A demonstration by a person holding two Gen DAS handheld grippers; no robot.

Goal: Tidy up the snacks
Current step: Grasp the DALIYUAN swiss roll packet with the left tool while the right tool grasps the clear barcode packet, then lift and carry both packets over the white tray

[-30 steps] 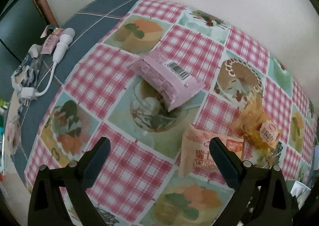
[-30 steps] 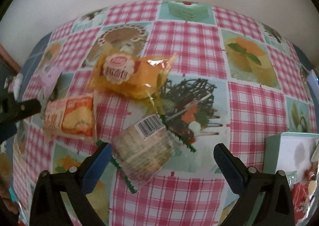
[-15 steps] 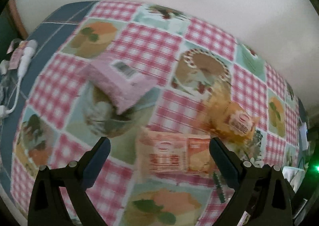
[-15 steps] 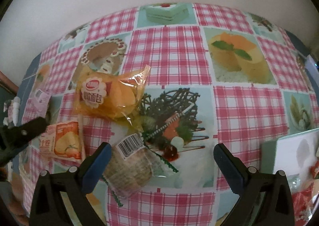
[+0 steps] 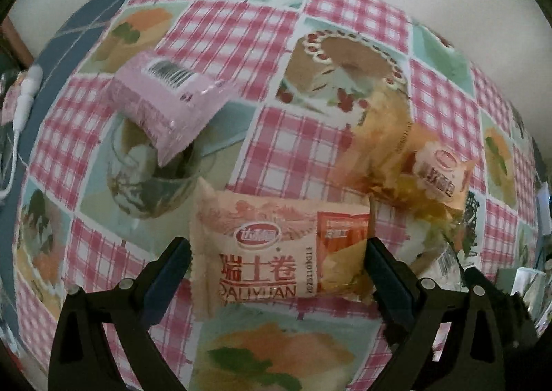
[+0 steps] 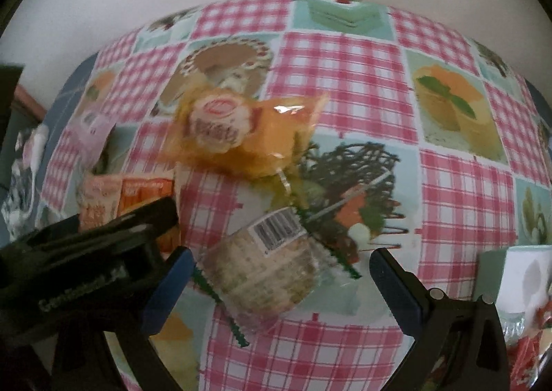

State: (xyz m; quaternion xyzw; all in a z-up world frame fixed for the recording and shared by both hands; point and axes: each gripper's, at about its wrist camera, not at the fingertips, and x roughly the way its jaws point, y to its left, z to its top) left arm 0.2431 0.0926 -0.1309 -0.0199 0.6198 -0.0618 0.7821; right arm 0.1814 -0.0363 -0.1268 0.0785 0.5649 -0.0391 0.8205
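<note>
Several snack packs lie on a checked tablecloth (image 5: 293,149). My left gripper (image 5: 277,270) is open, its fingers either side of a peach Swiss-roll pack (image 5: 272,253), not closed on it. A pink pack (image 5: 165,104) lies beyond to the left, a yellow bread pack (image 5: 414,163) to the right. My right gripper (image 6: 279,277) is open around a clear round-cake pack with a green twist tie (image 6: 265,267). The yellow bread pack (image 6: 238,132) lies beyond it. The left gripper's body (image 6: 86,253) covers part of the peach pack (image 6: 114,198).
A mint-green and white box (image 6: 517,277) with red wrappers stands at the right edge. A white charger cable (image 5: 24,98) lies on the blue cloth at far left. A pale wall runs behind the table.
My left gripper has swung right and moved down until its fingers straddle the peach pack. My right gripper has come closer to the clear round-cake pack. Both stay open.
</note>
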